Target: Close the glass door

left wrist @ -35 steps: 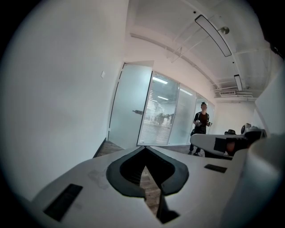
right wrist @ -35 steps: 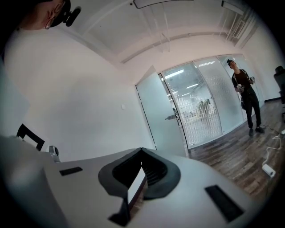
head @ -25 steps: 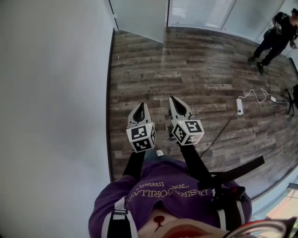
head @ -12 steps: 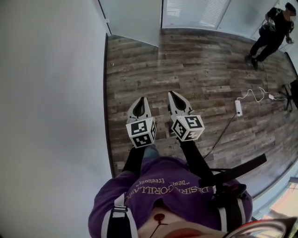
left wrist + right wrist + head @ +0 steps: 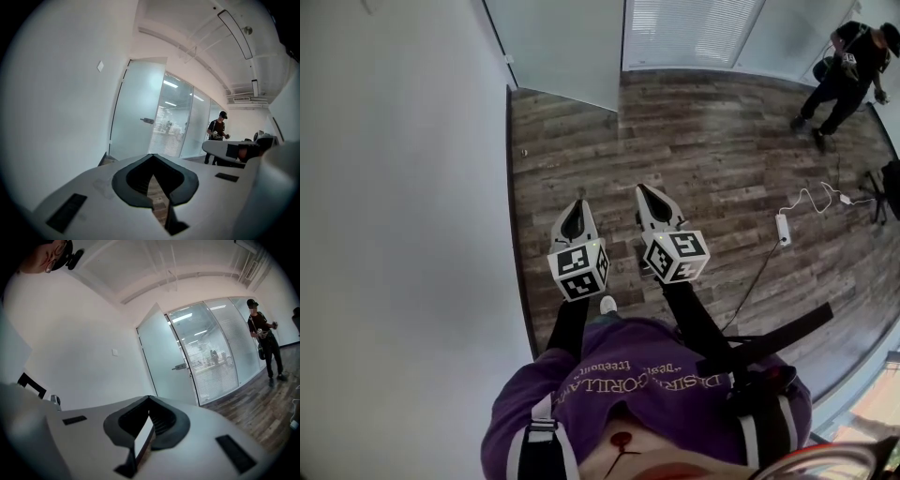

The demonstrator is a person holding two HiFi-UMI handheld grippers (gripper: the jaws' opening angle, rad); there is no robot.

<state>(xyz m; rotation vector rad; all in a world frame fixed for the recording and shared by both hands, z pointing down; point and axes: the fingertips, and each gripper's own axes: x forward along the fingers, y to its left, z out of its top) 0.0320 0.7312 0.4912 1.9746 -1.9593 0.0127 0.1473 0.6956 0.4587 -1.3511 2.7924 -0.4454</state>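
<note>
Head view: both claws held out side by side over a wood-plank floor [image 5: 703, 159], white wall [image 5: 403, 234] filling the left of the frame. Left claw [image 5: 579, 202] sits lower centre, its marker cube behind it; in the left gripper view its dark pads meet at the tips [image 5: 152, 159], pressed together with nothing between, only a slit of floor showing under them. Right claw [image 5: 642, 189] is just to the right of it, tips likewise together [image 5: 149, 399] and pinching nothing. The glass door [image 5: 567, 52] is a frosted panel at the top of the head view, left of centre, well apart from both claws. Its left edge is by the white wall, and its lower right corner stands out into the room ahead of the line of the blind-covered glass wall [image 5: 694, 33], so it stands open. In the left gripper view the door [image 5: 136, 108] fills the middle of the frame, lever handle [image 5: 147, 121] on its right side. The right gripper view shows the same door [image 5: 166, 352] and handle [image 5: 179, 366], centre frame. A small switch plate [image 5: 100, 66] is on the wall left of the door. Upper right of the head view: a person in dark clothes [image 5: 848, 70] stands on the floor. Right of the claws, a white power strip [image 5: 784, 228] lies on the planks with its cable curling off. Bottom of frame: the wearer's purple shirt [image 5: 647, 384].
</note>
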